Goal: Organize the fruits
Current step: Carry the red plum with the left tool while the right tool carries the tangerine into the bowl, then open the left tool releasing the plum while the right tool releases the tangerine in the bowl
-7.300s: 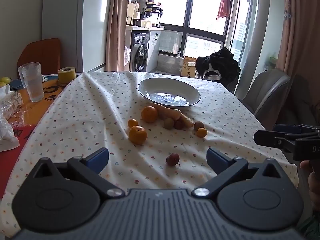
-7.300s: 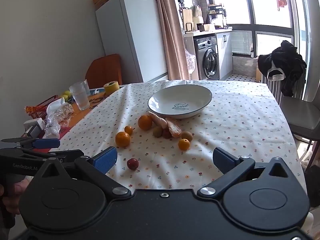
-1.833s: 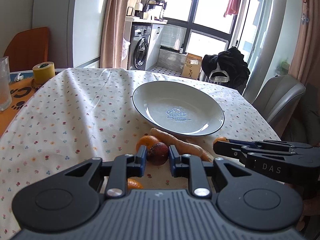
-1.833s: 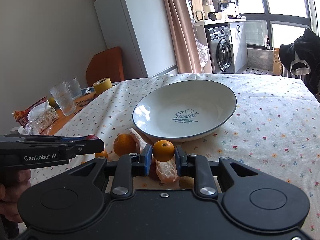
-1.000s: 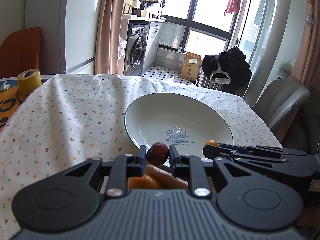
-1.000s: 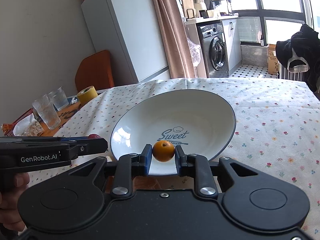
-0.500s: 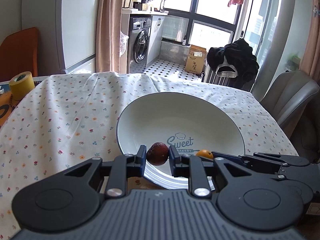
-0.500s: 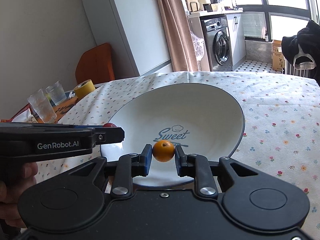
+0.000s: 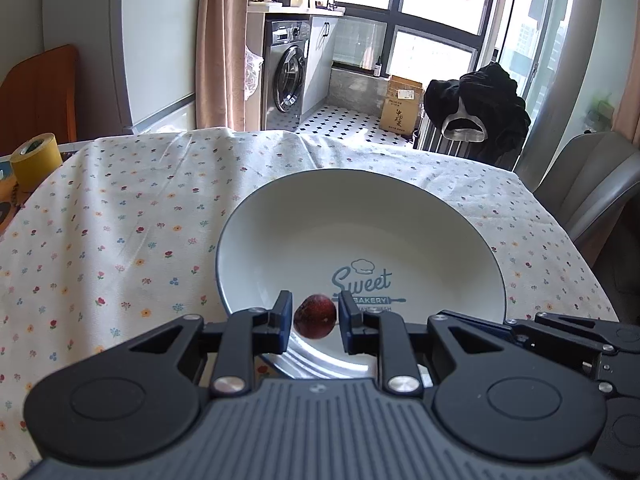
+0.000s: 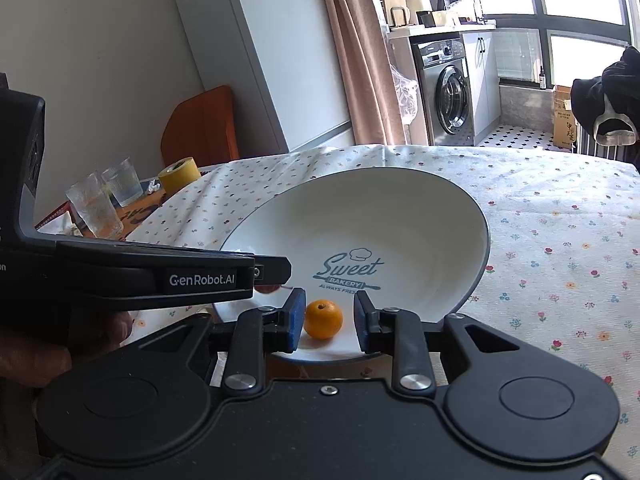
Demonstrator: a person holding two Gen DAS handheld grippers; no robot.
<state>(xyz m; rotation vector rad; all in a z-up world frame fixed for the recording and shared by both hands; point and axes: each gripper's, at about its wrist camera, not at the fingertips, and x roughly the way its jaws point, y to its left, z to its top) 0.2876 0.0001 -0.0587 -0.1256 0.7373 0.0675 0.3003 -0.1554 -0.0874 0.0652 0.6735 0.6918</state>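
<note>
A round table draped in a white cloth printed with small flowers carries a wide, shallow white ceramic plate with a dark rim, its centre printed with "Sweet Bakery" in blue lettering. Both handheld tools reach over the plate's near edge side by side. The left gripper has its blue-padded fingers slightly apart, with narrow gaps on either side of a small dark red round fruit that lies on the inner slope of the plate between them, so the tongs are parted rather than clamped. The right gripper is likewise spread, its fingers standing clear of a small orange citrus fruit that rests on the plate's near inner slope between them, closer to the left pad than to the right. In the right wrist view the black body of the left tool crosses the left side, held by a hand below it. Off the cloth, at the table's left edge, stand a yellow roll of tape and two clear drinking glasses, well apart from the plate.
</note>
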